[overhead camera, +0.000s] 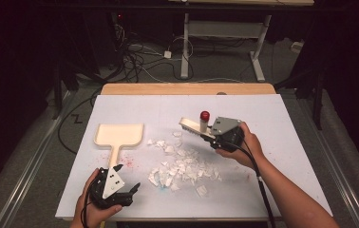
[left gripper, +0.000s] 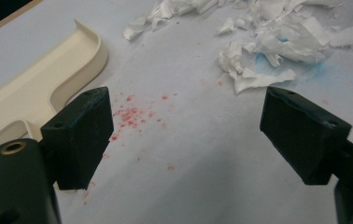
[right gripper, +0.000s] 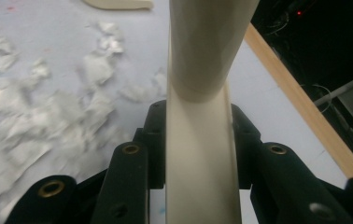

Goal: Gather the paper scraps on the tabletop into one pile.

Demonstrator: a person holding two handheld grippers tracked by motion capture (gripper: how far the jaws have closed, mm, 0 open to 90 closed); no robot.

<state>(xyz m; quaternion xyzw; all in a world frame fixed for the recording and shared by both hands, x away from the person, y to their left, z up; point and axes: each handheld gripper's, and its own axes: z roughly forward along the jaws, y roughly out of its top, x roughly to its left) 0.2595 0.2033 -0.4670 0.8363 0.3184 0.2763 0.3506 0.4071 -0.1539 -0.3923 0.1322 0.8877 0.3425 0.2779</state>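
on table [overhead camera: 263, 102]: one dustpan [overhead camera: 119, 135], one brush [overhead camera: 193, 128], paper scraps [overhead camera: 182, 168].

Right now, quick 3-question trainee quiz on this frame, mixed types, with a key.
1. True or false: the left gripper is shut on the dustpan.
2. What does the right gripper hold? A) a paper scrap B) the brush C) nothing
3. Fill in: the paper scraps lie between the dustpan and the ____ hand.

Key: 1 false, its jaws stand open above red specks on the table cover. 2 B. 3 right.
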